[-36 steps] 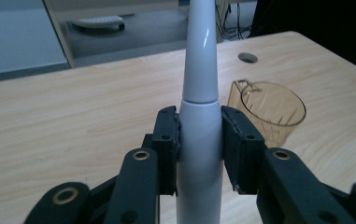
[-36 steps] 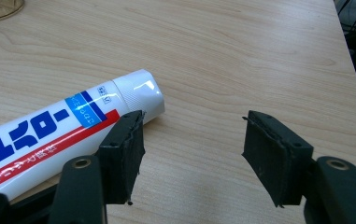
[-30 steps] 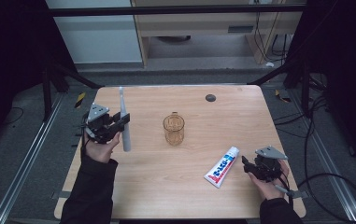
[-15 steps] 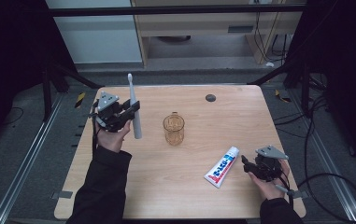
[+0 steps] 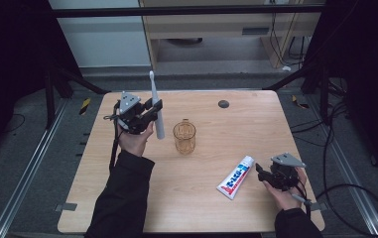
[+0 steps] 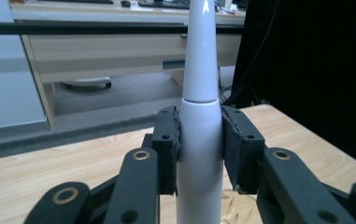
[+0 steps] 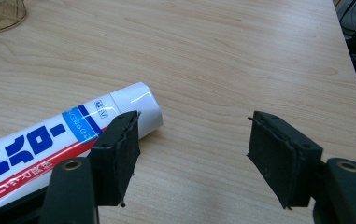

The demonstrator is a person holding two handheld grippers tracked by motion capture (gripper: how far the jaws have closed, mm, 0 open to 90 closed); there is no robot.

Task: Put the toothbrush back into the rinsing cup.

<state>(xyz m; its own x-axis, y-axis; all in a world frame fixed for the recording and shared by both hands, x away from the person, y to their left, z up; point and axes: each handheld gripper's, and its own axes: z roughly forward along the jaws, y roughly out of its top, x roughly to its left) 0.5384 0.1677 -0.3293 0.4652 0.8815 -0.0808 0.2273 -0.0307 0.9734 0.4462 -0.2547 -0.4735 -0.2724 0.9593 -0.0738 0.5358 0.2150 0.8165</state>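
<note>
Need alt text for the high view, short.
A person's left gripper holds a white electric toothbrush upright above a wooden table, beside an amber cup. The right gripper rests open on the table next to a toothpaste tube lying flat.

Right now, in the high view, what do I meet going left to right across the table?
Left gripper shut on the upright toothbrush → amber cup → toothpaste tube lying flat → right gripper, jaws open beside the tube.
</note>
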